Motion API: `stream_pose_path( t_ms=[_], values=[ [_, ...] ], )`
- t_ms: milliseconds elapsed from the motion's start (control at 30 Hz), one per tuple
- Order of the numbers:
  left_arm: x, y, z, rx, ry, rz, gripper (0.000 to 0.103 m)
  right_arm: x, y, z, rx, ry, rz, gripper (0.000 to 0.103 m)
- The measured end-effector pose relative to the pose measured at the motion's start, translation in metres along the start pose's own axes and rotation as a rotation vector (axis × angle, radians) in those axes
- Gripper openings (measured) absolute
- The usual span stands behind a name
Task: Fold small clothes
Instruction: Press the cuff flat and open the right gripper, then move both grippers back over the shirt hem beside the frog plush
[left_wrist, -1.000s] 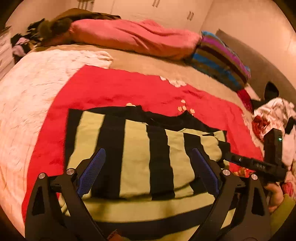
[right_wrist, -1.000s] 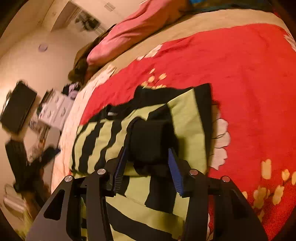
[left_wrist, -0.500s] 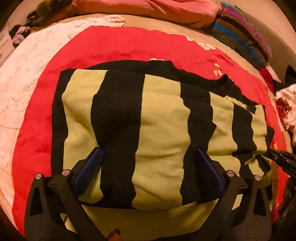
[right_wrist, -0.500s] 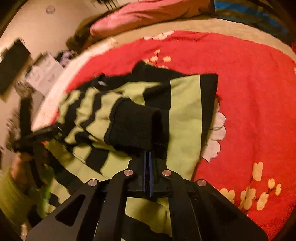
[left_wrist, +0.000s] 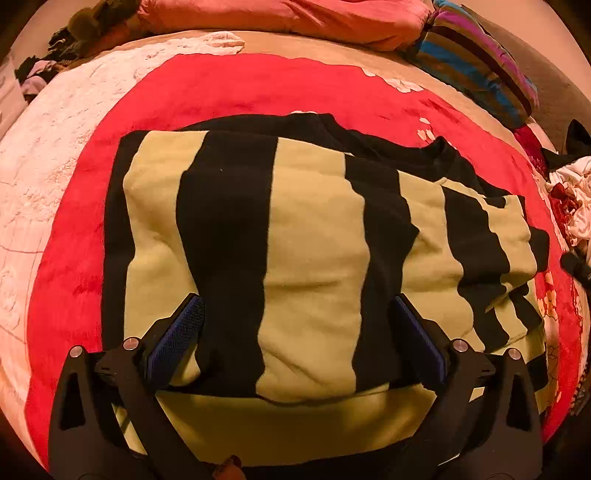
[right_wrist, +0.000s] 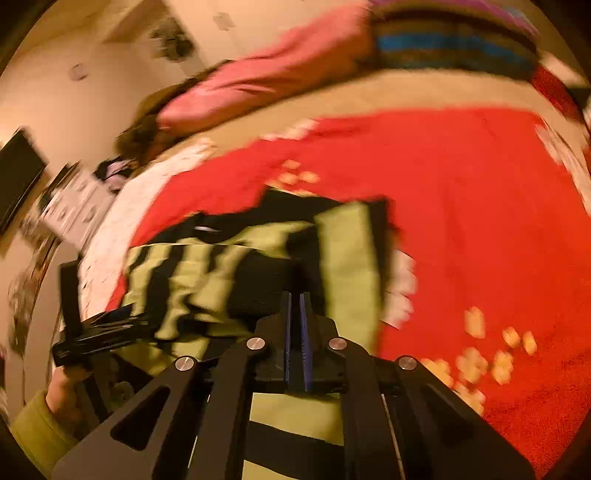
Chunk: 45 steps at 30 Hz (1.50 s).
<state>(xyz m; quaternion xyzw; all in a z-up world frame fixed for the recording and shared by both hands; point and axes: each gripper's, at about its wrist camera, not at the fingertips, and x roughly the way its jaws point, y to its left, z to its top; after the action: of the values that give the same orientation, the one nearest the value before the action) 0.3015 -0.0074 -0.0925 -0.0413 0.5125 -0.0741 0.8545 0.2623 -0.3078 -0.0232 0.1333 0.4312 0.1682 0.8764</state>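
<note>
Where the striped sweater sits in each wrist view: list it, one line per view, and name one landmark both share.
Left wrist view: the striped sweater fills the centre, spreading to the bottom edge between the open left claw.
Right wrist view: it lies left of centre, running under the right claw, shut on its black cuff.
Shared landmark: the red blanket under it.

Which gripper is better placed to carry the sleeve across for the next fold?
Right. The right gripper is shut on the sweater's black cuff. The left gripper sits open over the striped sweater, gripping nothing.
</note>
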Motion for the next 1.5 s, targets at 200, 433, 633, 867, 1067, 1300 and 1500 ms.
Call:
stream_pose_path(
  t_ms=[200,433,633,867,1067,1300,1500],
  values=[
    [-0.001,-0.005,-0.008,0.017,-0.004,0.013,0.094,0.043,0.032,0.003,-0.106,0.085,-0.029,0.020],
    [-0.007,-0.006,-0.016,0.027,-0.017,0.010,0.094,0.087,0.003,-0.002,0.021,0.192,-0.085,0.020],
    [-0.016,-0.004,-0.023,-0.008,-0.031,-0.005,0.094,0.082,0.008,-0.004,-0.018,0.183,-0.089,0.023],
    [-0.036,-0.004,-0.030,-0.042,-0.055,-0.026,0.094,0.055,0.007,-0.008,-0.044,0.144,-0.101,0.062],
    [-0.048,-0.007,-0.038,-0.044,-0.068,-0.024,0.094,0.031,-0.008,-0.013,0.042,0.097,-0.060,0.075],
    [-0.069,-0.009,-0.043,-0.062,-0.106,-0.029,0.094,0.004,-0.016,-0.022,0.095,0.055,-0.033,0.081],
    [-0.092,-0.007,-0.047,-0.067,-0.139,-0.013,0.094,-0.019,-0.010,-0.036,0.085,0.038,-0.019,0.081]
  ],
)
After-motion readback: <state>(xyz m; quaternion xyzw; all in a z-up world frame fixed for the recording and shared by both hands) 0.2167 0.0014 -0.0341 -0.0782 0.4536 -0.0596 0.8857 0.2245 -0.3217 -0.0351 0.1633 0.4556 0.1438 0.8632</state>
